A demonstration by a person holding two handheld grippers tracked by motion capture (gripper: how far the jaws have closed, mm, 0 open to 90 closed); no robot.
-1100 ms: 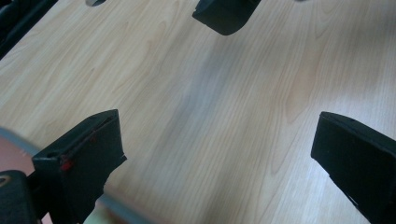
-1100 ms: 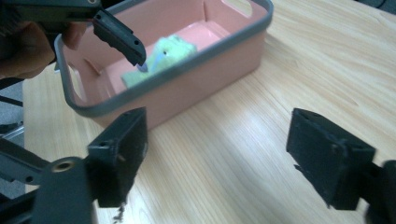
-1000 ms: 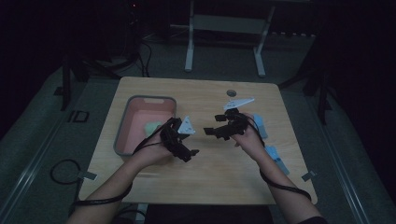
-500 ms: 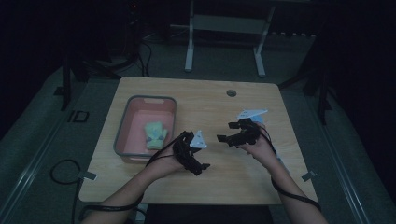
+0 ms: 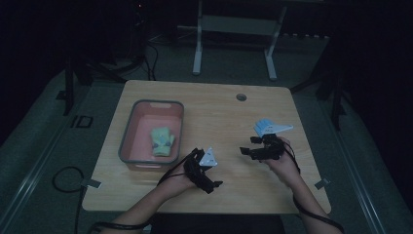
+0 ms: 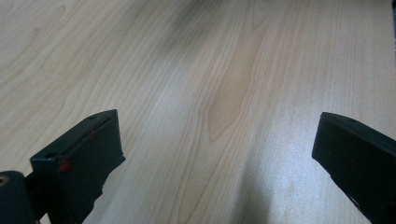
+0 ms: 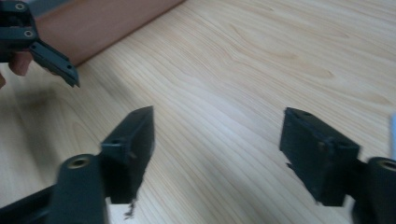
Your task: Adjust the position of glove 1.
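Observation:
A pink bin with a grey rim [image 5: 127,127] stands on the left of the wooden table [image 5: 219,109]. In it lies a small green and yellow soft item [image 5: 161,140]. My left gripper [image 5: 210,178] hovers right of the bin's near corner. Its jaws stand wide apart over bare wood, so the left gripper [image 6: 215,126] is open and empty. My right gripper [image 5: 246,151] is over the right half of the table and points left. The right gripper [image 7: 218,116] is open too, with nothing between its jaws. A light blue item [image 5: 263,127] lies just behind the right hand.
The bin's reddish wall [image 7: 98,23] and the other gripper [image 7: 42,46] show at the top left of the right gripper view. A round cable hole [image 5: 241,97] sits near the table's far edge. Table legs and cables lie on the dark floor beyond.
Both grippers have drawn back toward the person, the left one away from the bin. The green and yellow item, covered a second ago, now lies uncovered in the bin.

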